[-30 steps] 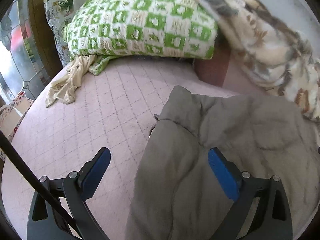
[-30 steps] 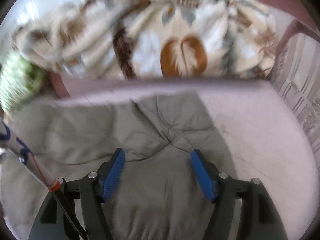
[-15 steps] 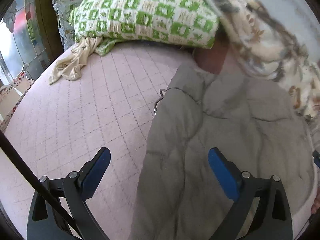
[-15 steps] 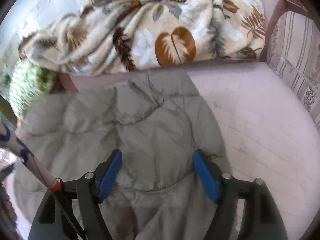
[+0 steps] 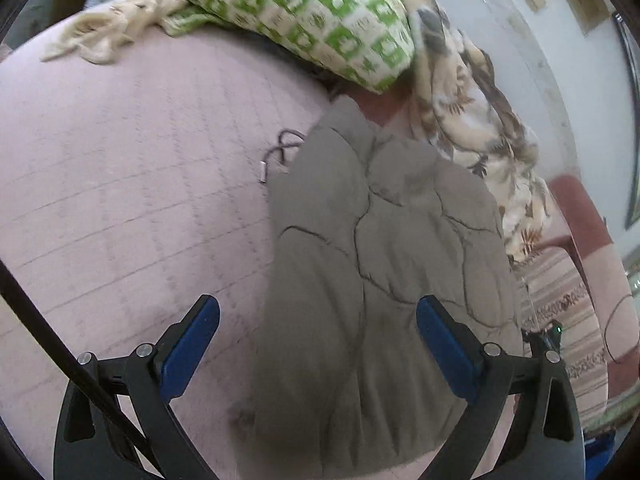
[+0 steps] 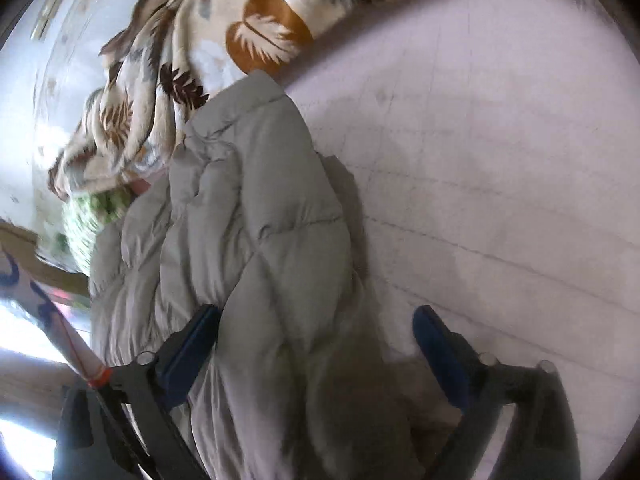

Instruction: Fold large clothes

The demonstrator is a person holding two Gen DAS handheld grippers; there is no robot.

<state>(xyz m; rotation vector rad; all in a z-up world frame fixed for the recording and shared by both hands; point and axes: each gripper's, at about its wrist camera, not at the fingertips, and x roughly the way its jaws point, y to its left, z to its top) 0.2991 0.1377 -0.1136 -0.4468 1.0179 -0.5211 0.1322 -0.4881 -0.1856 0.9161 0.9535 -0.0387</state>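
Observation:
A grey-brown quilted puffer jacket [image 5: 384, 264] lies folded lengthwise on the pink quilted bedspread [image 5: 132, 200]. A drawstring with a metal tip [image 5: 272, 156] pokes out at its left edge. My left gripper [image 5: 318, 344] is open above the jacket's near end, its right pad [image 5: 444, 344] over the fabric and its left pad over the bedspread. In the right wrist view the jacket [image 6: 256, 264] runs away up-left. My right gripper [image 6: 316, 352] is open, straddling the jacket's near right edge, holding nothing.
A green-and-white checked pillow [image 5: 288, 8] and a leaf-print blanket [image 5: 472, 120] lie at the bed's far side, the blanket also in the right wrist view [image 6: 192, 52]. A beige cloth [image 5: 100, 36] lies far left. A striped cushion [image 5: 560, 300] is at the right.
Both grippers have pulled back and tilted; the left view swung rightward, the right view rolled left. More of the jacket's length shows now. Both stay open and empty.

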